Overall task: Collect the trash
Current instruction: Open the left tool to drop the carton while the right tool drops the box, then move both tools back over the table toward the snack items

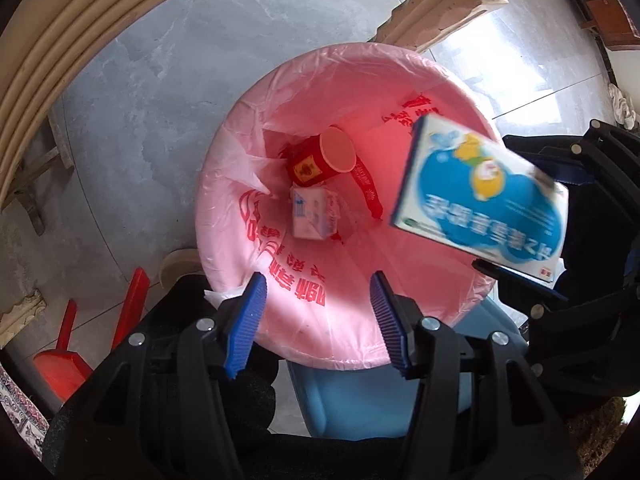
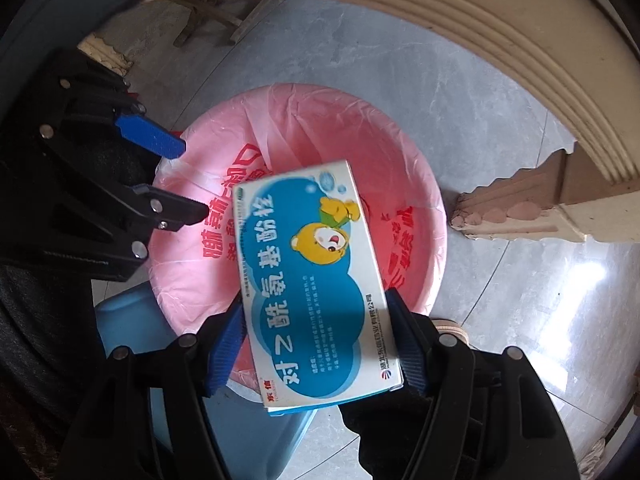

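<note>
A blue bin lined with a pink bag [image 1: 320, 300] stands on the floor below both grippers; it also shows in the right wrist view [image 2: 408, 208]. Inside lie a red paper cup [image 1: 324, 160] and a small white carton [image 1: 312, 216]. My right gripper [image 2: 320, 348] is shut on a blue-and-white medicine box [image 2: 312, 280] with a cartoon bear, holding it over the bin's opening. The box shows at the right of the left wrist view [image 1: 480, 196]. My left gripper [image 1: 320, 320] is open and empty above the bin's near rim.
A cream round table edge [image 2: 520, 32] and its carved leg [image 2: 540, 204] stand close beside the bin. A red dustpan [image 1: 68, 360] lies on the grey tiled floor [image 1: 160, 80] to the left.
</note>
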The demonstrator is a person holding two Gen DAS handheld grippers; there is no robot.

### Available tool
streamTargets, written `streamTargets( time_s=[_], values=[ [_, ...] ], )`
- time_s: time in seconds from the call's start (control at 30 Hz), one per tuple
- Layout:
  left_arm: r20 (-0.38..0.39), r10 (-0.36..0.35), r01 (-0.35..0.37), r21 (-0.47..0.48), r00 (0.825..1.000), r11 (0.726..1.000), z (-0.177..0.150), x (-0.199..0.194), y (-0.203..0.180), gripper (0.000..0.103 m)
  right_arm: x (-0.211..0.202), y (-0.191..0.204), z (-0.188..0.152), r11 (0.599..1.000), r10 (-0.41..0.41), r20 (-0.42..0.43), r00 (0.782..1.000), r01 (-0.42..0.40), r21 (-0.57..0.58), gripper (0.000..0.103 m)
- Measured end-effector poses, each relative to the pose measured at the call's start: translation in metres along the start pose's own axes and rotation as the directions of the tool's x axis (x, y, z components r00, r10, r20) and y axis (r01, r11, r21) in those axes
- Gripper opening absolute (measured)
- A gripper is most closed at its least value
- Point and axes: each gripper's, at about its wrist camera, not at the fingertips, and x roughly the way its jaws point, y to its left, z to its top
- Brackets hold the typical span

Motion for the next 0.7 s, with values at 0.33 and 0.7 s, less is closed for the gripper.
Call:
streamTargets(
  time_s=[0.33, 0.7],
  values=[
    [0.01, -0.009, 0.009, -0.019, 1.0, 1.0, -0.0001, -0.0008, 0.0053, 0.058, 0.0026, 0.0061, 0.0036, 1.0, -0.001, -0.003, 1.0, 0.001, -0.015, 0.083],
    [0.026, 0.012, -0.012, -0.007, 1.0, 1.0, -0.0038, -0.0068, 0.003, 0.06, 0.0008, 0.0091, 0.002, 1.0, 0.0, -0.006, 1.0, 0.0, -0.018, 0.083]
  ],
)
